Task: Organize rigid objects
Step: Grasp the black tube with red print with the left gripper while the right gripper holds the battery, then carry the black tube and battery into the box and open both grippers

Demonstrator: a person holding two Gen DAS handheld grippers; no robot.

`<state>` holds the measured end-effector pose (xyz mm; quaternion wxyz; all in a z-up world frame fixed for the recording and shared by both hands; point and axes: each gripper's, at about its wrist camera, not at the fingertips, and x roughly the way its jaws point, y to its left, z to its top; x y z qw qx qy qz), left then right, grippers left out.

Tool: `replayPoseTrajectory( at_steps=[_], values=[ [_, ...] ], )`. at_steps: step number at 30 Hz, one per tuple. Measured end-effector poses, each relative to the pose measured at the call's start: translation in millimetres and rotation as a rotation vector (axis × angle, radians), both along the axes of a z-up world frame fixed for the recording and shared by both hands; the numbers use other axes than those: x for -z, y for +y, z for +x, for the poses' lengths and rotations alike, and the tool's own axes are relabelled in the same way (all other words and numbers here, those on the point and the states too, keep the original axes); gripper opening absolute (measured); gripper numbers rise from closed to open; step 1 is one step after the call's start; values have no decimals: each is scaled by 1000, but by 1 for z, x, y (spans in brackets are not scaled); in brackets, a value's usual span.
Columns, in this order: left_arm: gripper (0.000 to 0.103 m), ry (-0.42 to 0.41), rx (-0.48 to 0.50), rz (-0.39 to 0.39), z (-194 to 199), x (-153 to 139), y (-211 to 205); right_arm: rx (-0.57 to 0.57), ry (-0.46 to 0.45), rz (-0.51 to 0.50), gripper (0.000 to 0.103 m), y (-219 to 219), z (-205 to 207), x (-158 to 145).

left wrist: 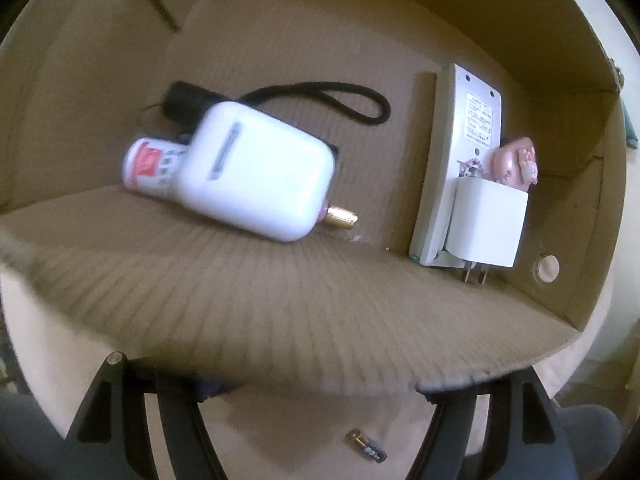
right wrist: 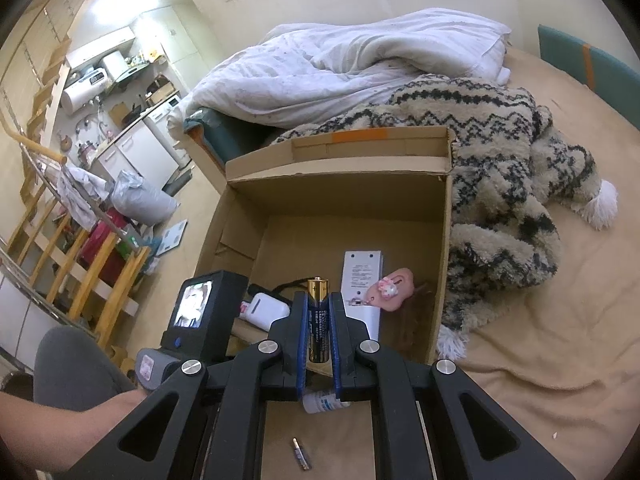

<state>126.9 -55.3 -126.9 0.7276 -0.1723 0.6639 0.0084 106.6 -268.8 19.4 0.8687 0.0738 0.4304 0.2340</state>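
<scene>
An open cardboard box lies on the beige bed. Inside it are a white case on a small white tube with a red label, a black strap, a gold-tipped item, a white remote, a white plug adapter and a pink charm. My right gripper is shut on a black-and-gold battery, held upright just above the box's near edge. My left gripper's fingers straddle the box's near flap; their tips are hidden. A small battery lies on the bed below.
A patterned woolly blanket lies against the box's right side and a white duvet is behind it. A white bottle and a small battery lie on the bed under my right gripper. Stair railing stands at left.
</scene>
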Motion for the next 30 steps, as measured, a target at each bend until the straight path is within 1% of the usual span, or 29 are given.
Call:
replayPoseTrajectory(
  at_steps=[1,2,4,6,8,9,10,11,13,14,17,18,20,24,25,28,30],
  values=[
    [70,6,-13,6,-5,-3,1,1,0,2,11,0,0,0],
    [70,12,-48,23,-11,-8,1,0,0,2,11,0,0,0],
    [70,-23,-115,2,-26,-20,4,-4,0,4,11,0,-1,0],
    [70,-53,-174,10,-38,-29,13,-12,2,3,11,2,-1,0],
    [76,-77,-224,19,-46,-32,18,-22,2,-2,11,4,-1,1],
    [83,-65,-242,28,-52,-32,19,-27,1,-4,11,5,-1,1],
    [83,-48,-253,35,-54,-29,19,-31,0,-6,11,7,-2,1],
    [83,-25,-267,36,-58,-24,18,-35,0,-9,11,7,-2,1],
    [83,-30,-297,26,-61,-21,17,-37,1,-10,11,8,-3,2],
    [83,-24,-313,49,-62,-20,15,-36,2,-10,11,7,-3,2],
    [83,1,-362,81,-63,-12,15,-28,2,-5,11,7,-3,2],
    [83,8,-371,91,-54,-4,8,-24,4,-3,11,7,-2,3],
    [84,20,-389,130,-53,-1,4,-20,9,0,11,5,-2,4],
    [92,28,-372,215,-42,7,-11,-28,14,-5,11,7,-3,5],
    [97,22,-369,242,-40,8,-14,-30,15,-9,11,7,-3,6],
    [99,15,-369,278,-38,10,-19,-31,17,-13,11,6,-3,6],
    [99,8,-378,279,-40,9,-20,-27,14,-9,11,7,-3,6]
  ],
)
